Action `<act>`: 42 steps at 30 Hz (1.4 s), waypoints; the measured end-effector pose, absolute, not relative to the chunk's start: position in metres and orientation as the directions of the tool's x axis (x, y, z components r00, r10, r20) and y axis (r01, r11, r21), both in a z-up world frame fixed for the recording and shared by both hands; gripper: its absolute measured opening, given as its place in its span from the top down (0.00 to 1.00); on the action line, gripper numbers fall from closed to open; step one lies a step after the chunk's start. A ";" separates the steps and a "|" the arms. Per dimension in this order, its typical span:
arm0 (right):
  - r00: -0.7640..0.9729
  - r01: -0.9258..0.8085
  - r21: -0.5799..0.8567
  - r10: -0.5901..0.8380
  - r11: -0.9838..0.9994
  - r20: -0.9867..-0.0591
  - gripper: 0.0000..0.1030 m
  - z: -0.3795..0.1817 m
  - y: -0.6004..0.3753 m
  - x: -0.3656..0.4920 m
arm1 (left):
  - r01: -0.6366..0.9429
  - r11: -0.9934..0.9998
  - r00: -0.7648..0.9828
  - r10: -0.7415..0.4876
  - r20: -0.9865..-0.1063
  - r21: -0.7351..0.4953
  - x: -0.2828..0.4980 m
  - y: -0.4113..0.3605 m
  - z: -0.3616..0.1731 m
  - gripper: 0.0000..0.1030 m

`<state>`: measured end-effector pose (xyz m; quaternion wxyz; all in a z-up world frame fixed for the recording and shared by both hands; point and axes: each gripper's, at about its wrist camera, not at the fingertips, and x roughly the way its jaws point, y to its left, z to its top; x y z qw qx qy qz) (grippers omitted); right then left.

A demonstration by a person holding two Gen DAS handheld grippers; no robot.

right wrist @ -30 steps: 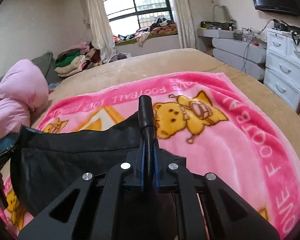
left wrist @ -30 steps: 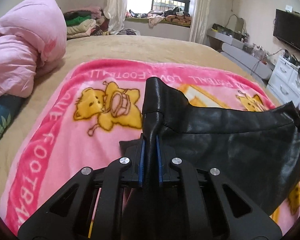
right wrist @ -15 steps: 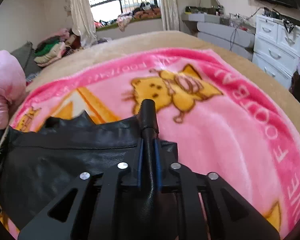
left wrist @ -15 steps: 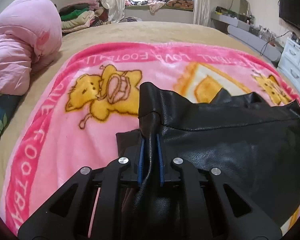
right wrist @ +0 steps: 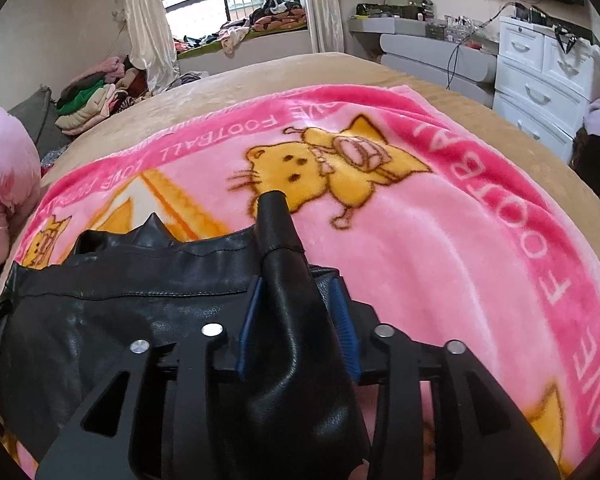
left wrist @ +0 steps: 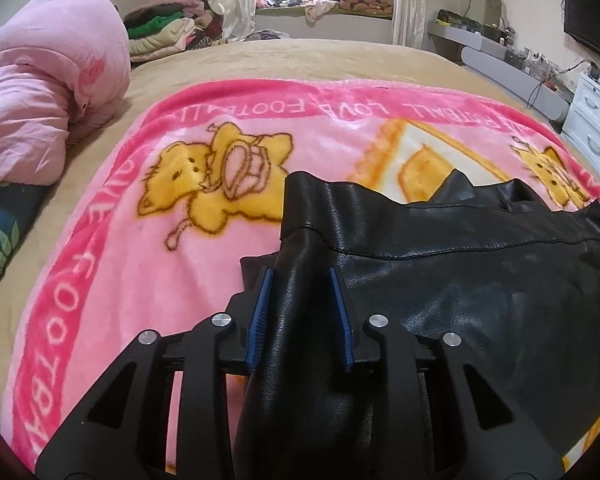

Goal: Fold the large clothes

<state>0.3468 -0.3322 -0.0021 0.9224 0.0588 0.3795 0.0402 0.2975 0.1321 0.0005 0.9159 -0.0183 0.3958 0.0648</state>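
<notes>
A black leather garment (left wrist: 480,288) lies spread on a pink cartoon blanket (left wrist: 152,264), its stitched edge turned away from me. My left gripper (left wrist: 300,276) straddles a raised fold at the garment's left corner. Its jaws are opening, and the blue pads (left wrist: 260,312) stand clear of the leather between them. In the right wrist view the same garment (right wrist: 120,308) stretches off to the left. There my right gripper (right wrist: 296,284) straddles the upright fold at the right corner. Its jaws are opening too, and the leather sits loose between the pads (right wrist: 344,320).
The blanket (right wrist: 440,260) covers a tan bed (left wrist: 300,60). A bundled pink duvet (left wrist: 40,100) lies at the left. Folded clothes (left wrist: 160,36) are piled beyond it near the window. White drawers (right wrist: 540,80) and a grey bench (right wrist: 432,52) stand past the bed's right side.
Both grippers sank toward the blanket with the garment, which now lies flatter. Both pairs of jaws, earlier pinched tight on the leather folds, have parted.
</notes>
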 end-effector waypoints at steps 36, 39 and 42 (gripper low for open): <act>0.728 -0.300 0.086 0.287 0.950 -0.623 0.52 0.054 -0.287 0.227 | -0.020 0.995 0.715 -0.056 -0.697 -0.101 0.194 0.093 0.046 0.41; 0.726 -0.297 0.090 0.287 0.950 -0.625 0.54 0.043 -0.285 0.215 | -0.005 0.994 0.686 -0.077 -0.724 -0.110 0.187 0.087 0.032 0.49; 0.711 -0.294 0.111 0.295 0.949 -0.639 0.54 0.033 -0.283 0.208 | 0.003 0.993 0.657 -0.092 -0.749 -0.119 0.182 0.082 0.019 0.49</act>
